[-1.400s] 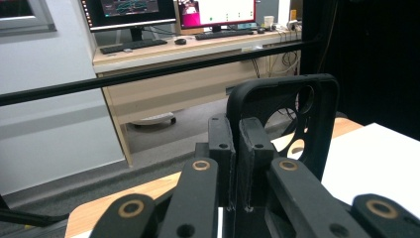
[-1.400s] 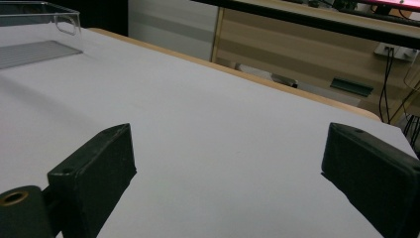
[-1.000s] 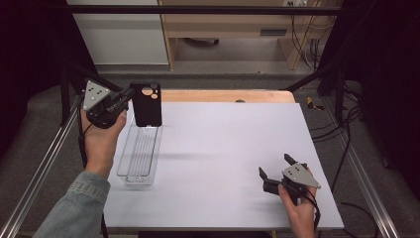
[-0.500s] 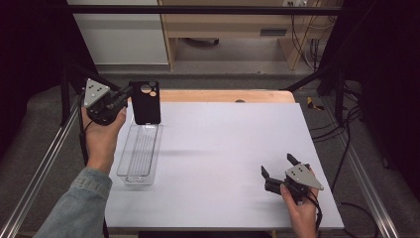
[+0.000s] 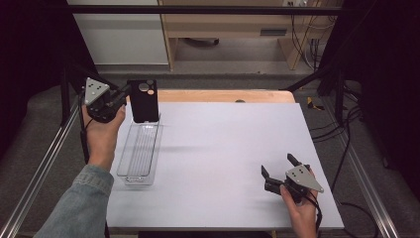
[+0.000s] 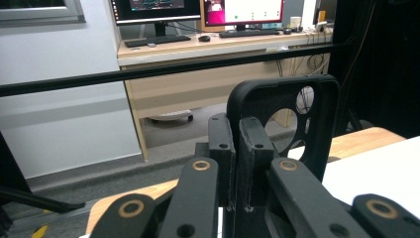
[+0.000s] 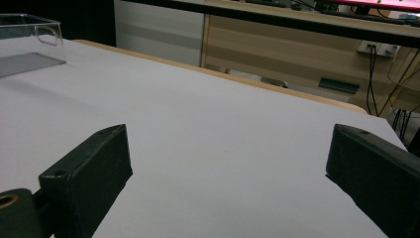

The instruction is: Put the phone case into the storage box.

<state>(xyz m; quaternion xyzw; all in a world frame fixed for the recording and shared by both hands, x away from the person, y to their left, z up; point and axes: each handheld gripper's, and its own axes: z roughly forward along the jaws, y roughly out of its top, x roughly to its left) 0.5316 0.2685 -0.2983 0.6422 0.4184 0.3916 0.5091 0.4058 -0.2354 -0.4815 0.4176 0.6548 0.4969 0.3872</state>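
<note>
High view has the left gripper (image 5: 119, 100) raised at about ten o'clock of the white table (image 5: 233, 153), its jaws pinched onto the side edge of a black phone case (image 5: 143, 100). The case hangs upright in the air above the far end of a clear plastic tray (image 5: 139, 154), which lies lengthwise along the table's left side. The right gripper (image 5: 278, 171) rests low at about five o'clock, well apart from case and tray, its two jaws spread wide with nothing between them.

Left gripper view adds the case's inner side: a hollow shell with a raised rim and round camera cut-outs (image 6: 305, 99) near its top corner, and the two black jaws closed flat on its wall (image 6: 236, 148). Beyond the case it also takes in a desk (image 6: 198, 47) with monitors, a keyboard and a mouse; the writing on the screens is too small to read.

Right gripper view looks low across the bare table top (image 7: 213, 148) between its own parted jaws, and catches a corner of the clear tray (image 7: 34, 34) at about ten o'clock, with its ribbed floor showing.

No brand, label or readable writing shows on the case, the tray or either gripper.
</note>
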